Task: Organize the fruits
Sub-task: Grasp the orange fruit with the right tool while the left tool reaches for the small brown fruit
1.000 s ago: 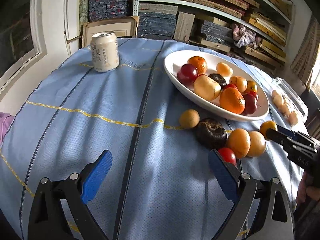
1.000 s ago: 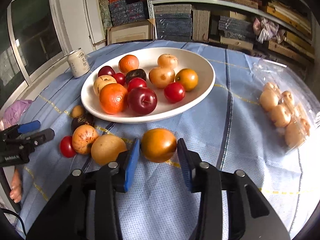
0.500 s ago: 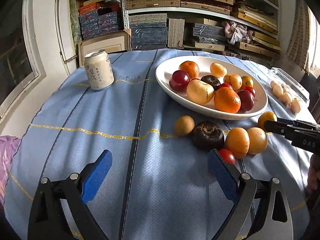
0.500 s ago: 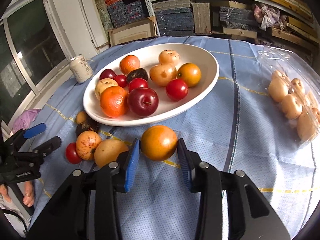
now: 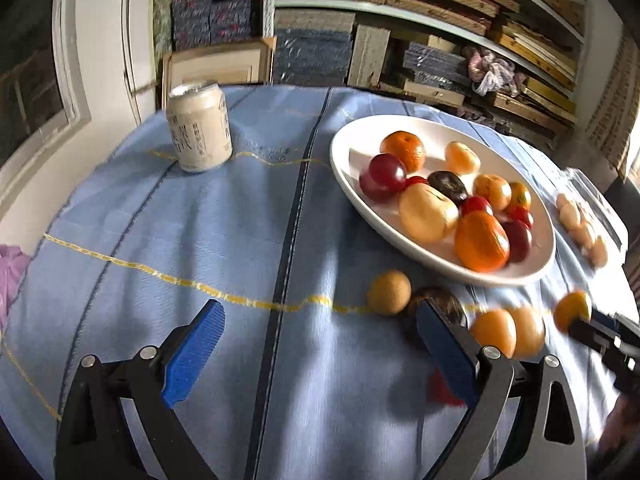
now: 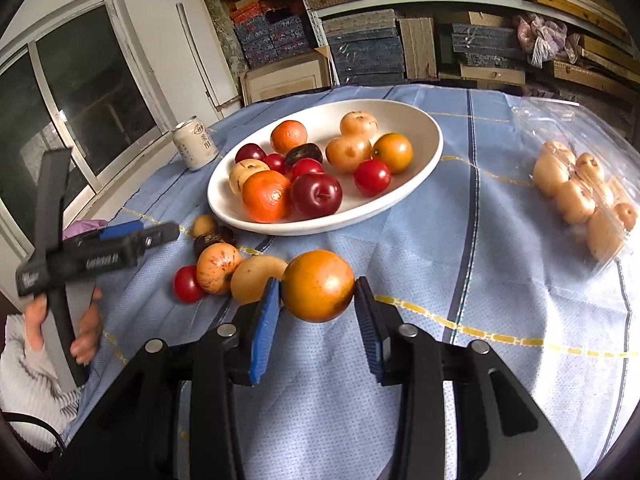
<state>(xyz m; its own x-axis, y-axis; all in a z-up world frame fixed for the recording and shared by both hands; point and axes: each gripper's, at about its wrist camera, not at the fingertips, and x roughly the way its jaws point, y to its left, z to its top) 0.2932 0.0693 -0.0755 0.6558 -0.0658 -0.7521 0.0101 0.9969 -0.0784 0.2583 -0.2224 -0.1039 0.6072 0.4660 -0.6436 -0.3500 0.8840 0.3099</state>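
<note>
My right gripper [image 6: 317,294] is shut on an orange fruit [image 6: 318,286] and holds it above the blue cloth, in front of the white oval plate [image 6: 434,136], which holds several fruits. Loose fruits lie on the cloth by the plate's near rim: a red one [image 6: 186,284], a speckled orange one [image 6: 218,268], a yellow one [image 6: 256,278], a dark one [image 6: 210,240] and a small tan one [image 6: 204,225]. My left gripper [image 5: 320,338] is open and empty above the cloth, left of those fruits; it also shows in the right wrist view [image 6: 160,231]. The held fruit shows in the left wrist view [image 5: 572,310].
A drink can [image 5: 200,126] stands at the back left of the table. A clear plastic box of pale fruits [image 6: 580,196] lies to the right of the plate. Shelves of stacked boxes stand behind the table. A window is at the left.
My right gripper has lifted the orange fruit off the cloth. My left gripper has drifted a little closer to the loose fruits and stays open.
</note>
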